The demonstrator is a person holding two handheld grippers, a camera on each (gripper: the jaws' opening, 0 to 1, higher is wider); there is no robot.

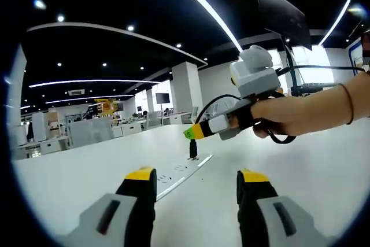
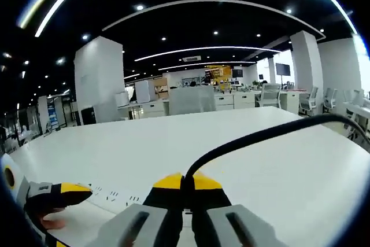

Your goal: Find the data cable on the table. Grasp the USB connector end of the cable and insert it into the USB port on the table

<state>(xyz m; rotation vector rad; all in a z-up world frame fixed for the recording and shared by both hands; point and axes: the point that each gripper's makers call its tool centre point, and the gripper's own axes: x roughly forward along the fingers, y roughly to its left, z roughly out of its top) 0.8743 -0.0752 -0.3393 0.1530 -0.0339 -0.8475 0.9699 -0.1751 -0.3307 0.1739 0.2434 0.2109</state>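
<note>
Right-hand gripper (image 2: pixel 187 180) of mine is pinched closed on the black data cable (image 2: pixel 260 134), which arcs away ahead and to its right over the white table (image 2: pixel 173 143). My left gripper (image 1: pixel 196 174) stands wide with nothing between its jaws. Ahead of it, the USB connector (image 1: pixel 192 150) hangs below the right one's tips at the power strip (image 1: pixel 184 172); whether they touch I cannot tell.

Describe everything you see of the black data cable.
The thin black rubbery-looking data cable arcs from the right above the white table into the shut yellow-tipped right gripper. In the left gripper view its dark plug end hangs straight down at the long white power strip.
</note>
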